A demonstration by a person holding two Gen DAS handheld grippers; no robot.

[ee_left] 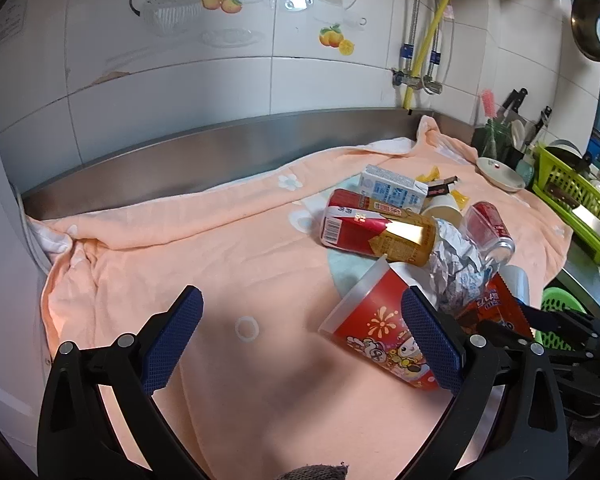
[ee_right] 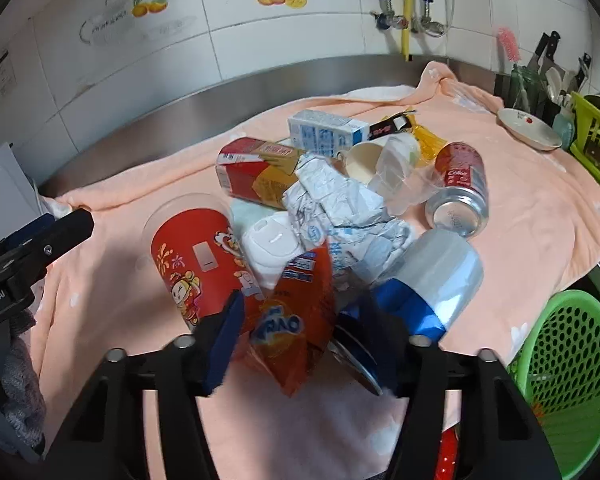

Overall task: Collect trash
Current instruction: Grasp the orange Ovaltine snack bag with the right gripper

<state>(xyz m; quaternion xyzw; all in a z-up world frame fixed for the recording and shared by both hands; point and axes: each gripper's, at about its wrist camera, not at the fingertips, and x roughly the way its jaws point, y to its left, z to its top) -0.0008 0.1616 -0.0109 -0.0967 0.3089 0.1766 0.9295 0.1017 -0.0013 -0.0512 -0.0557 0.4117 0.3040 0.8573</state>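
A heap of trash lies on a peach towel (ee_left: 148,248). My left gripper (ee_left: 300,294) is open over bare towel; its right finger (ee_left: 432,340) overlaps a red paper cup (ee_left: 376,324) lying on its side. In the right wrist view my right gripper (ee_right: 304,302) stands partly open, with an orange snack wrapper (ee_right: 292,320) between its fingers. The left pad (ee_right: 224,344) is at the wrapper's edge, and the right finger is blurred, beside a blue and silver can (ee_right: 432,280). The red paper cup (ee_right: 192,256) lies just left of it.
Further back lie crumpled white paper (ee_right: 340,204), a red and yellow carton (ee_right: 256,172), a milk carton (ee_right: 324,132), a beige cup (ee_right: 364,164) and a red cola can (ee_right: 460,188). A green basket (ee_right: 572,360) stands at the right, with a dish (ee_right: 528,128) and a green rack (ee_left: 576,200) beyond.
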